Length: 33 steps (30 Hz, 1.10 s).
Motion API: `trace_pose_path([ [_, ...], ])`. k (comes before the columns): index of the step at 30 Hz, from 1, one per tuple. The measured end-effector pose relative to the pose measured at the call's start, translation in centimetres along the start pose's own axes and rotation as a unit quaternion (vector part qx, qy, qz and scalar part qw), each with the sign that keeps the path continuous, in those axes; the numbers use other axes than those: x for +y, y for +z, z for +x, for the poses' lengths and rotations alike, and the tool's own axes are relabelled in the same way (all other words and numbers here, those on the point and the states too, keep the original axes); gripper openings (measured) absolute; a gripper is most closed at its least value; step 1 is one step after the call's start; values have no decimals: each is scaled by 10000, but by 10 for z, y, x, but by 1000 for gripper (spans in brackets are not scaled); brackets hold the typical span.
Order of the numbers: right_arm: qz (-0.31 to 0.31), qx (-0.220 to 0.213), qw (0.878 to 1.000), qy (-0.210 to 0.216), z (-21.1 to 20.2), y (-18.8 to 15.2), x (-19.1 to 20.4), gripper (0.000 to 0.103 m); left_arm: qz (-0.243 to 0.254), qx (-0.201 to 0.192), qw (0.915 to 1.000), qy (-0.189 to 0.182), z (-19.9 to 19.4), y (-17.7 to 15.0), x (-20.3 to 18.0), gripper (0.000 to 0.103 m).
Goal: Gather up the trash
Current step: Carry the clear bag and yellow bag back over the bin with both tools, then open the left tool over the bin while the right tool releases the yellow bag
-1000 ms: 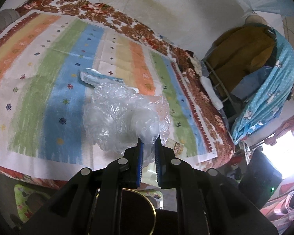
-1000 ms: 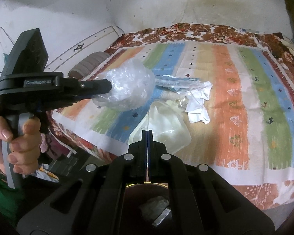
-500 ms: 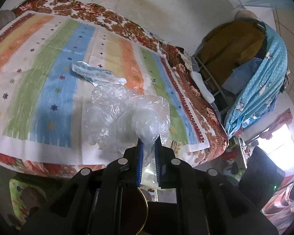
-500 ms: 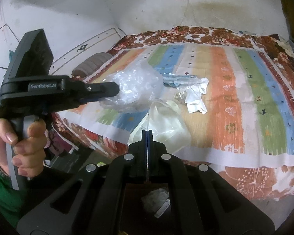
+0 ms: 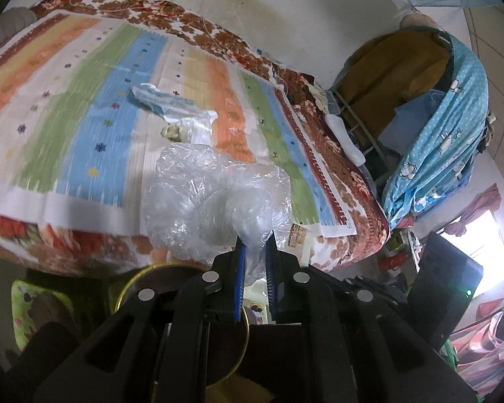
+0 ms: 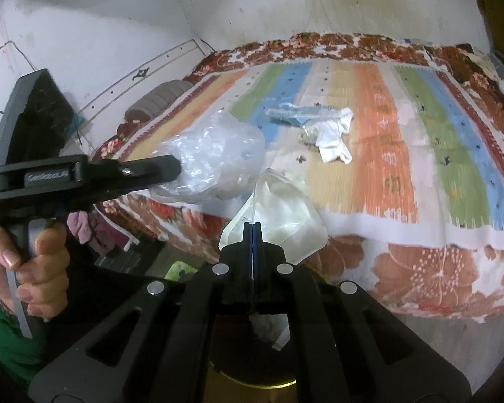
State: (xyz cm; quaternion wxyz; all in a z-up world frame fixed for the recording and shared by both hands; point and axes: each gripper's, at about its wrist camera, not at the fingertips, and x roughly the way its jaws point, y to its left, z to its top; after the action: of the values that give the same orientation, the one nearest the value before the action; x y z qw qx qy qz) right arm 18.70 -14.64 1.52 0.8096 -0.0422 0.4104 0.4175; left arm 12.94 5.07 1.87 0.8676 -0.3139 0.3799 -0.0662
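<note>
A crumpled clear plastic bag hangs off the left gripper, its fingers clamped on a twist of the film, out past the bed's edge. The right gripper is pinched tight on a milky plastic pouch. More wrappers lie on the striped bedspread beyond

left hand-held gripper: clamped, angled down | right hand-held gripper: pinched tight, angled down
</note>
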Motion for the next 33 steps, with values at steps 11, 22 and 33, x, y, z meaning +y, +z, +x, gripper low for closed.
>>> trace_pose_path([
  [11, 126, 281, 9995, -96, 4, -28, 2, 0, -67, 134, 9999, -35, -4, -40, 3, 10],
  [22, 132, 751, 9966, -302, 15, -69, 13, 0, -211, 403, 9988, 161, 5, -71, 9, 10],
  [33, 177, 1367, 9889, -562, 44, -92, 18, 0, -714, 748, 9918, 745, 35, -94, 32, 10],
])
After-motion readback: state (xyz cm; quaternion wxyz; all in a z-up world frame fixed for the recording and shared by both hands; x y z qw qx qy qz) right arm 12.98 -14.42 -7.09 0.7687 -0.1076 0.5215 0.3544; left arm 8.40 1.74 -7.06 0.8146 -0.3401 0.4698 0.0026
